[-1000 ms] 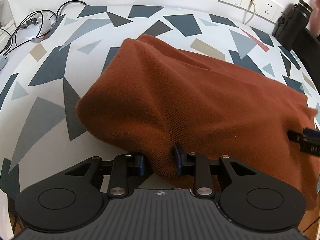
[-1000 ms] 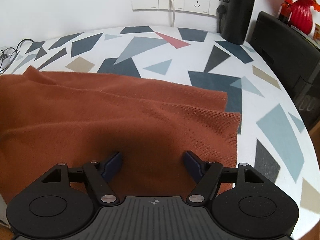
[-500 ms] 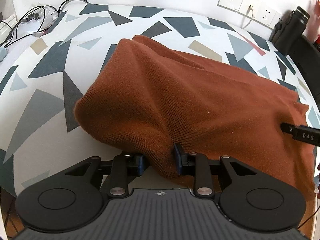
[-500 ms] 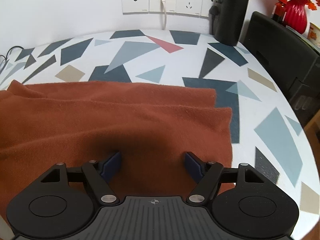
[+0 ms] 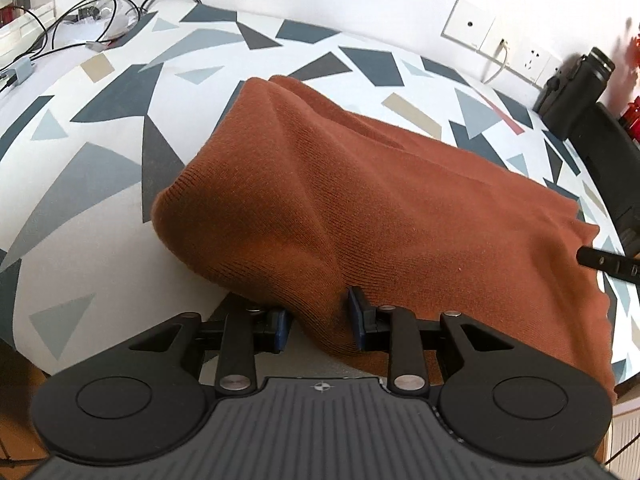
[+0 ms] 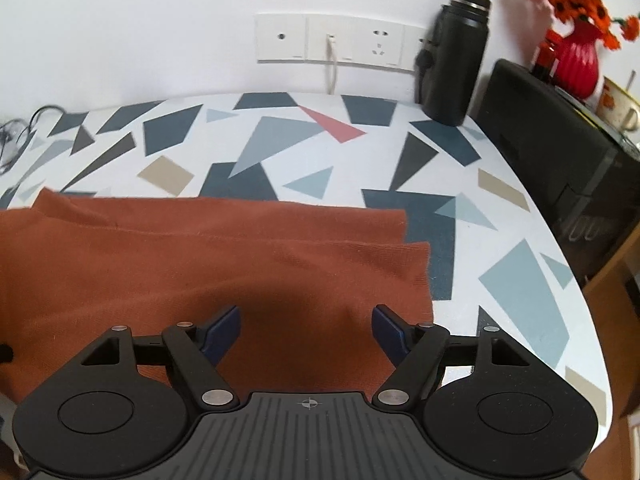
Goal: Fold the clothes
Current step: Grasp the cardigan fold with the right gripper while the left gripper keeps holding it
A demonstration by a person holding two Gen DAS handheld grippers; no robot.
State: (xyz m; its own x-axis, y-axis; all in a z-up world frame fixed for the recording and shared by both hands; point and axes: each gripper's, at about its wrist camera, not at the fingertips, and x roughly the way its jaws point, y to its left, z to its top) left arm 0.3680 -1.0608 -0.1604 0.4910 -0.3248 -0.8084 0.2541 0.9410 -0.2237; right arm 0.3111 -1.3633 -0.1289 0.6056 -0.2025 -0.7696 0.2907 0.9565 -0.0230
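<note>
The rust-orange knit garment [image 5: 400,208] lies across the near half of the table [image 5: 100,208], which is covered in white with grey, blue and tan geometric shapes. The garment is doubled over: in the right wrist view two straight layered edges [image 6: 416,244] end side by side at its right end. Its left end is rounded and raised off the table, hanging from the left gripper.

The left gripper [image 5: 318,320] is clamped on a bunched fold of the garment; both blue pads [image 5: 358,310] press on the fabric at the near table edge.

The right gripper [image 6: 306,330] hovers above the right portion of the garment. Its blue fingers [image 6: 224,330] stand wide apart, and no fabric is pinched between them. A dark shadow falls on the cloth under the gap.

At the far right corner of the table stands a black bottle [image 6: 456,60], next to a black chair back [image 6: 560,152]. White wall sockets [image 6: 340,42] sit on the far wall, one with a white cable plugged in. A red vase with orange flowers [image 6: 578,40] stands at far right. Black cables [image 5: 80,20] lie at the far left.
</note>
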